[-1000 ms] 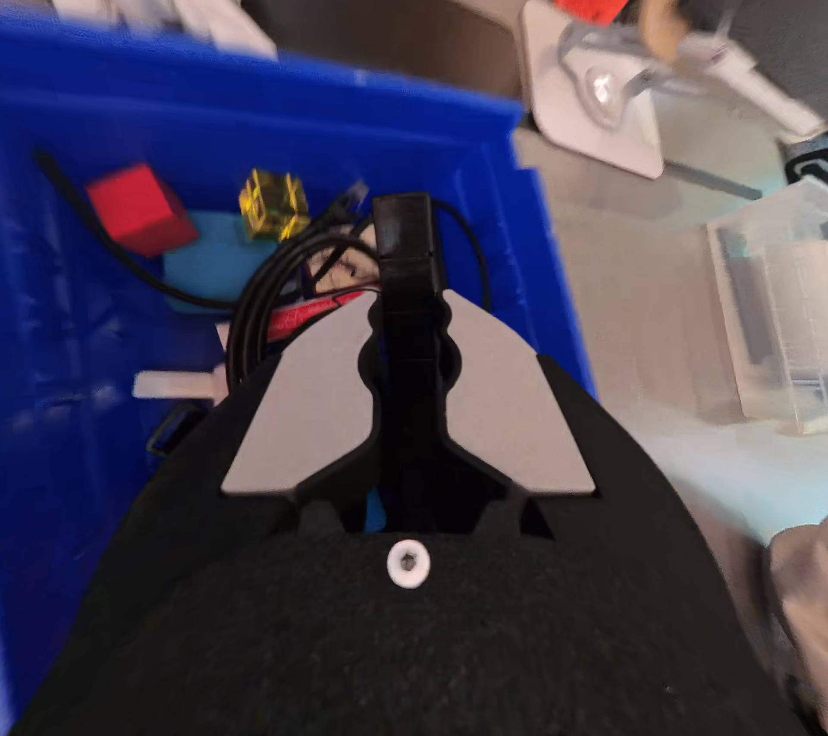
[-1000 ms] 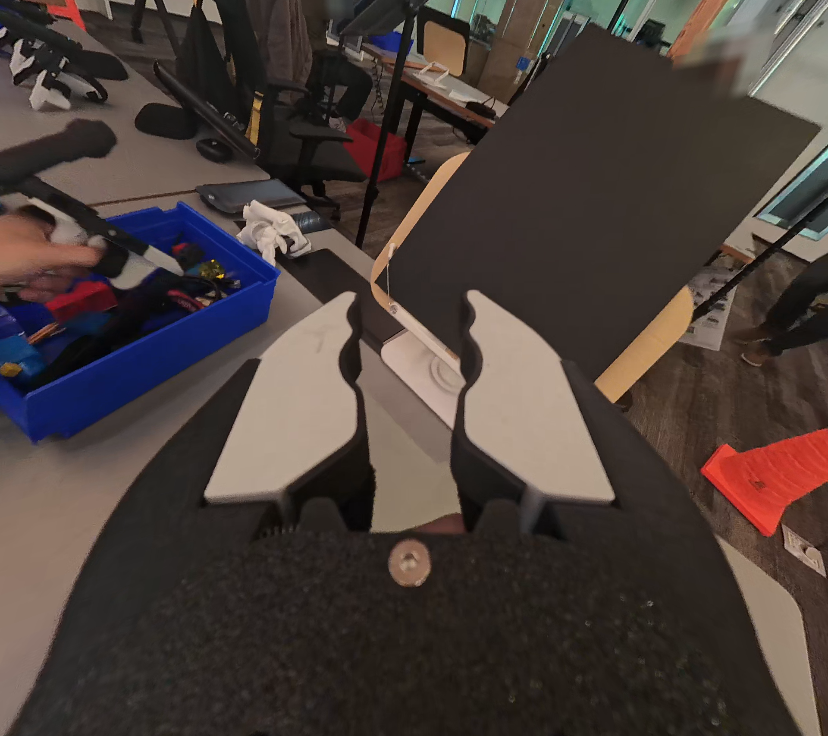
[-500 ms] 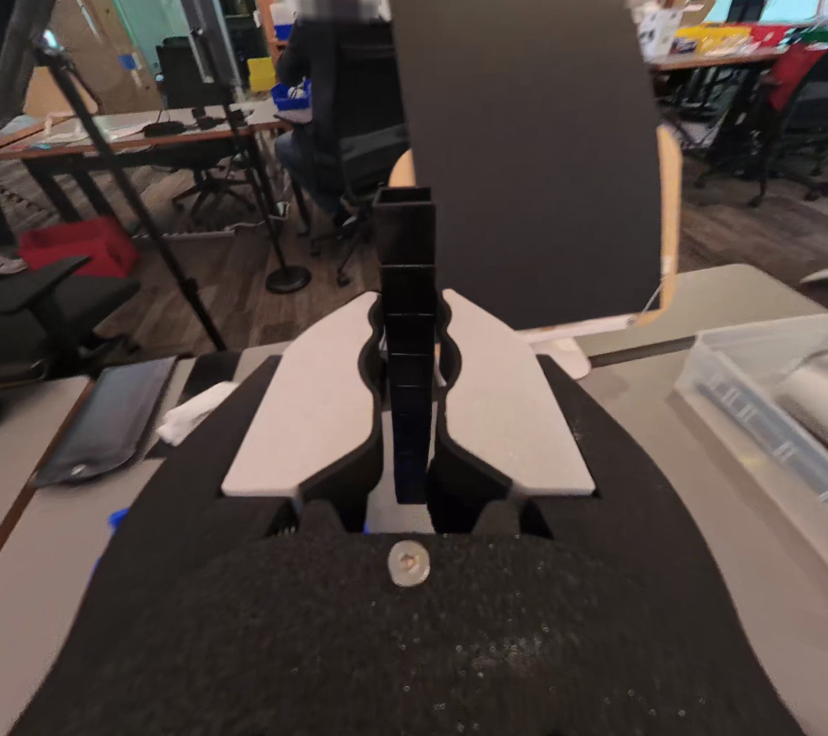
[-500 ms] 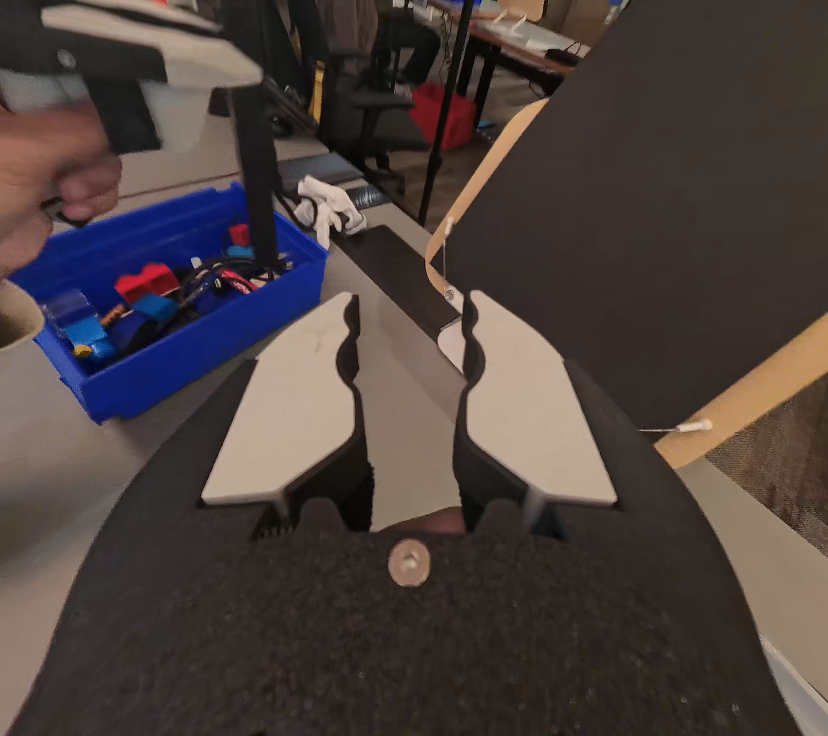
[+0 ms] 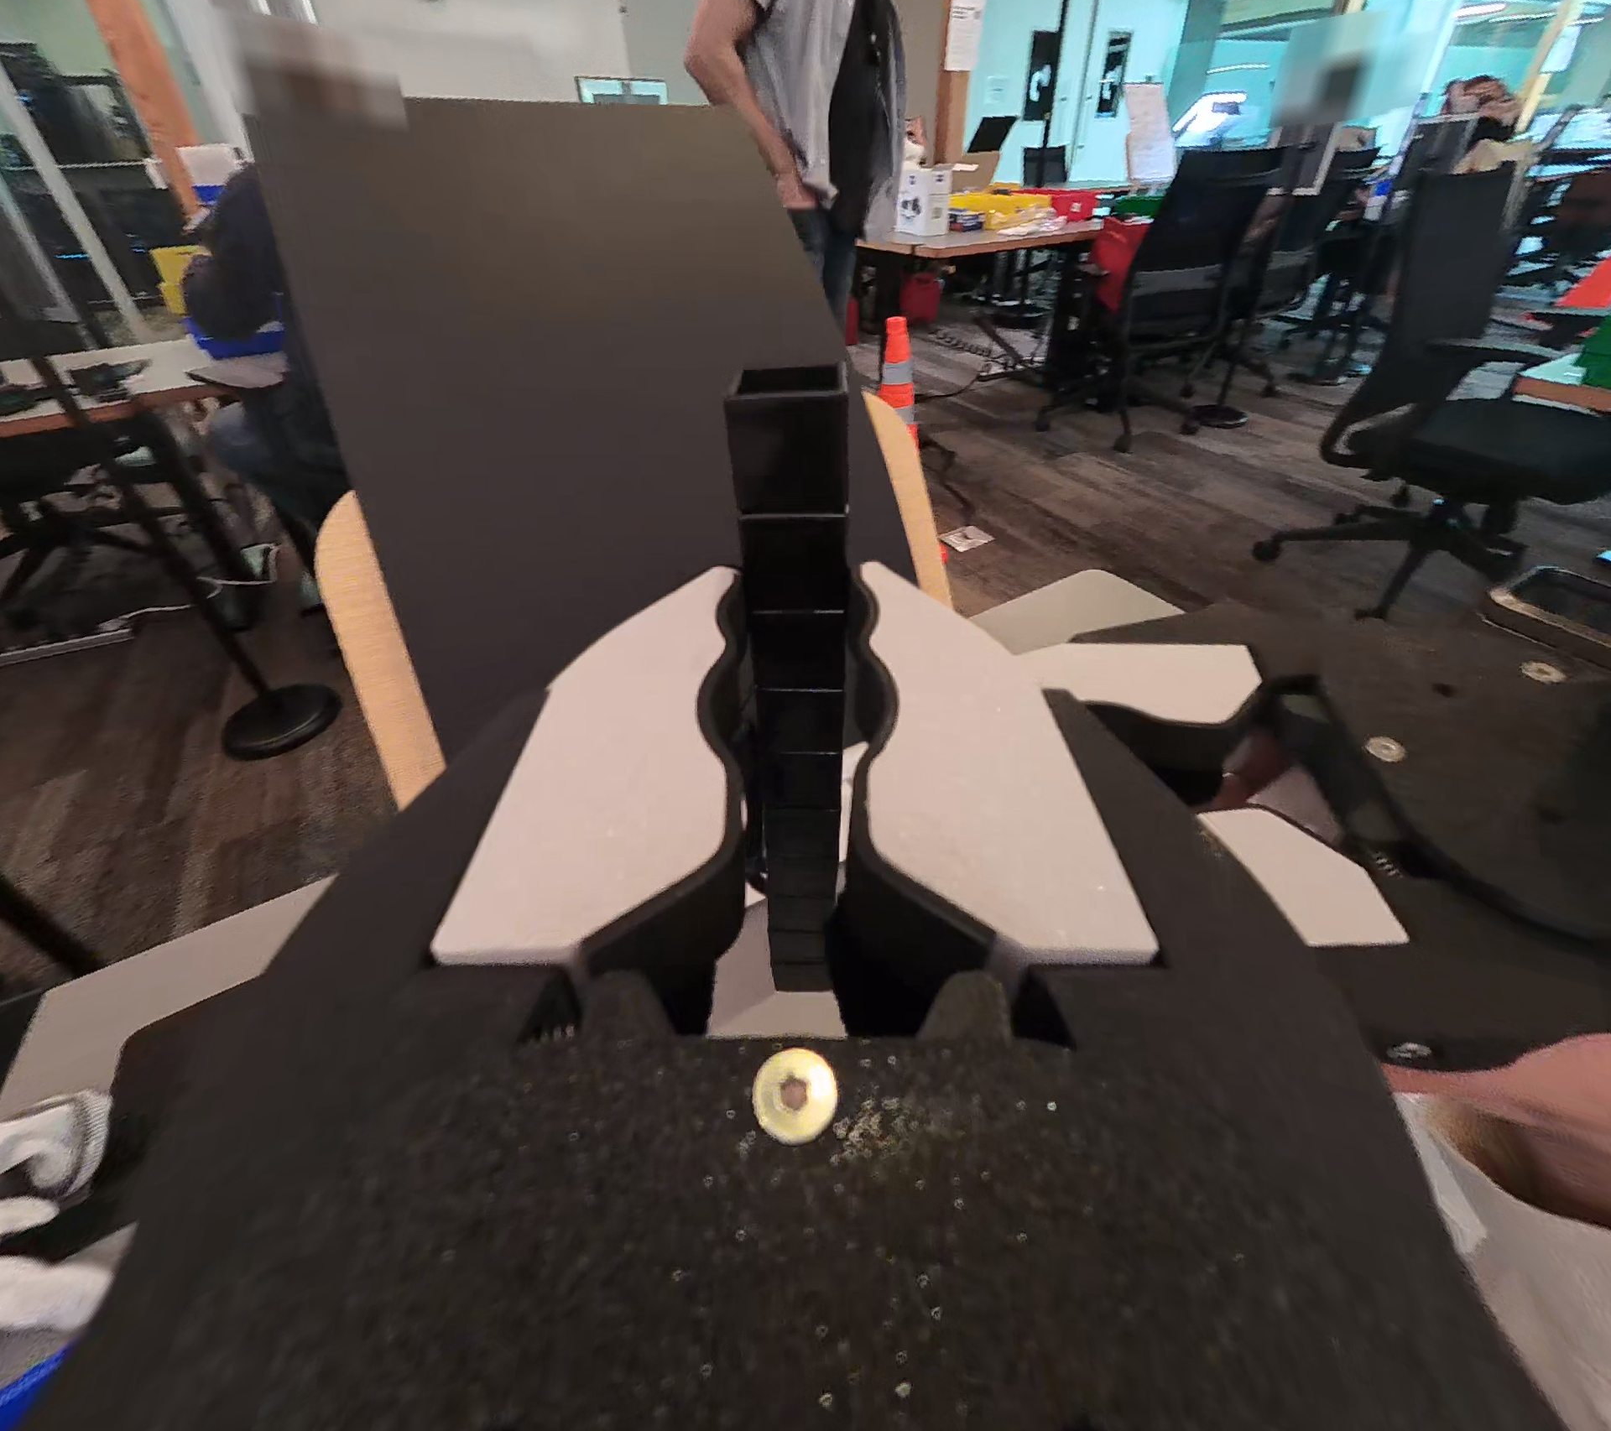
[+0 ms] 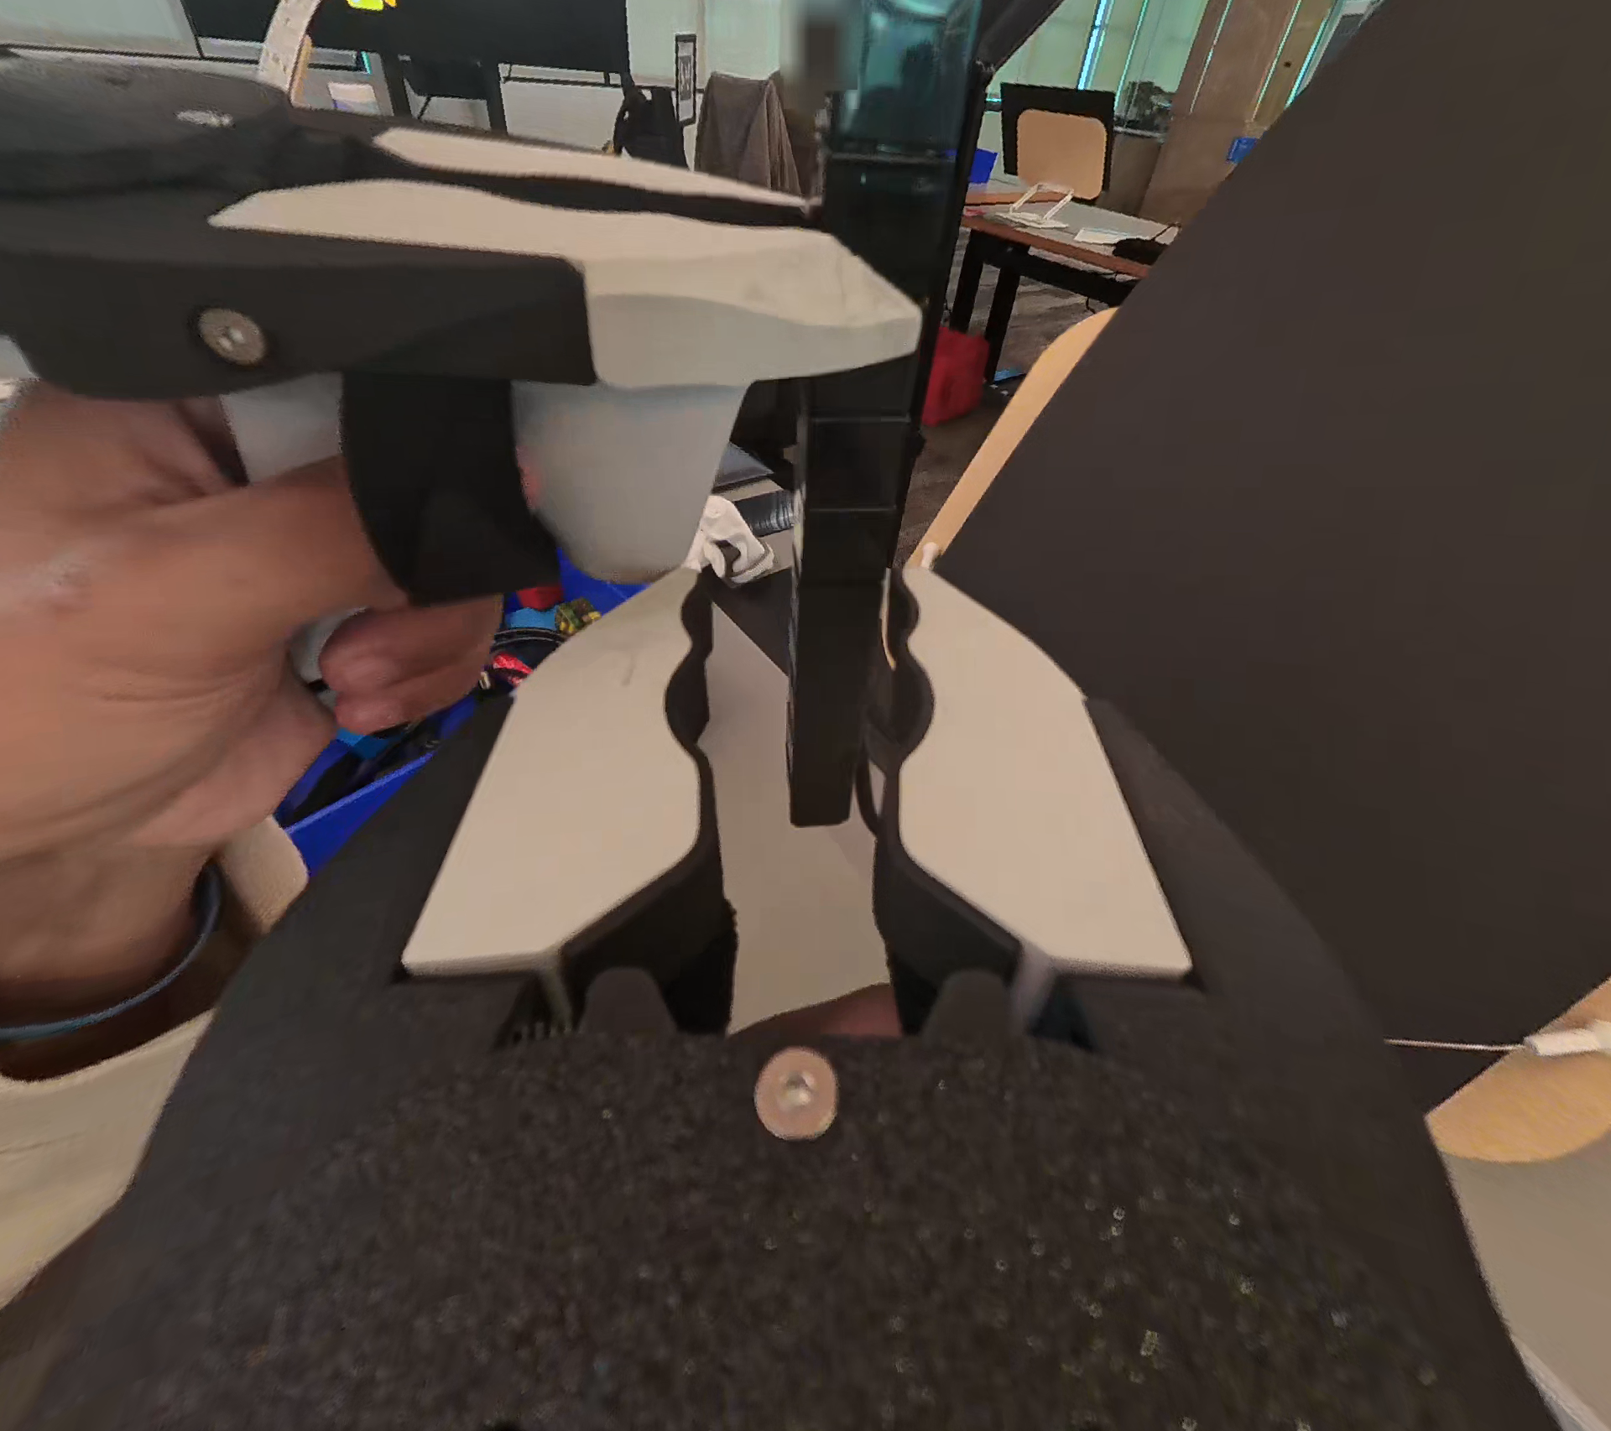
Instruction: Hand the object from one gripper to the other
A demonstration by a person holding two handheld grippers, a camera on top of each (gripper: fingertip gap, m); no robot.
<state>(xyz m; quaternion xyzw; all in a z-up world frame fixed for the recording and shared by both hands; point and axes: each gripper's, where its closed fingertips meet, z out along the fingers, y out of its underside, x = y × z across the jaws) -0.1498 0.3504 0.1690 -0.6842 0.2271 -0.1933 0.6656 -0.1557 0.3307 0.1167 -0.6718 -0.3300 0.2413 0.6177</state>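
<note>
The left hand-held gripper [image 5: 793,692] is pinching a long black square tube [image 5: 791,561] made of stacked segments, its two grey fingers pressed against the tube's sides around the middle, so the open hollow end sticks out well beyond the tips. In the right wrist view the tube [image 6: 859,483] stands upright in the air, gripped from the side by that left hand-held gripper [image 6: 872,291], which a person's hand [image 6: 174,640] squeezes at the trigger. The tube's lower end hangs between the spread fingers of the right hand-held gripper [image 6: 798,701], which has not closed; the tube sits off centre, near the right-side finger, and whether it touches that pad cannot be told. The handover looks to be at the point just before the second grasp. The main risk is the left jaws letting go before the right ones have clamped, which would drop the tube toward the grey worktop [image 6: 785,892] or the blue bin [image 6: 366,805] of small parts beside it. Closing on the off-centre tube could also push it sideways and twist it in the left grip, and only a short length lies between the right fingers, so a shallow hold may let the tall tube tip. A black board [image 6: 1308,518] stands close behind.
</note>
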